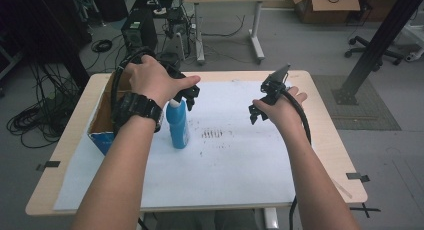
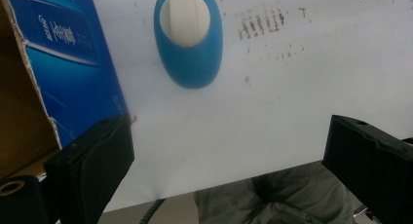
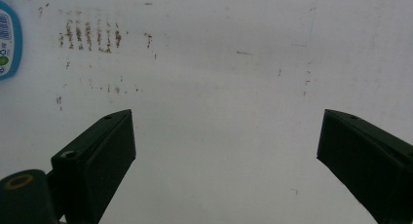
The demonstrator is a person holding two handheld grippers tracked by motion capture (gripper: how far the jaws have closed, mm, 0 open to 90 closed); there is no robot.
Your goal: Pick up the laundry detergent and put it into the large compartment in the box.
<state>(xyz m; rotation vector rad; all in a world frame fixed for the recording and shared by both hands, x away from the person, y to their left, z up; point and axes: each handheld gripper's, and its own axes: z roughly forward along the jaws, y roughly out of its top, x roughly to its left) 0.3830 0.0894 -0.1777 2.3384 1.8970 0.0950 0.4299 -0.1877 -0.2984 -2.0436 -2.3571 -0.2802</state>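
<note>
A blue bottle (image 1: 178,126) with a white cap stands upright on the white sheet (image 1: 225,165), left of centre. My left gripper (image 1: 189,97) hovers just above and behind its cap, pointing down. In the left gripper view the bottle (image 2: 189,63) is seen from above, beyond the two black jaws, and my left gripper (image 2: 229,156) is open with nothing between its jaws. My right gripper (image 1: 256,113) is held over the sheet to the right of the bottle. In the right gripper view my right gripper (image 3: 226,151) is open over bare sheet, with the bottle's label (image 3: 6,41) at the left edge.
An open cardboard box (image 1: 102,121) with a blue side (image 2: 68,63) sits at the table's left, close beside the bottle. Brown smudge marks (image 1: 212,134) dot the sheet near its middle. Desks, cables and a chair stand on the floor beyond the table.
</note>
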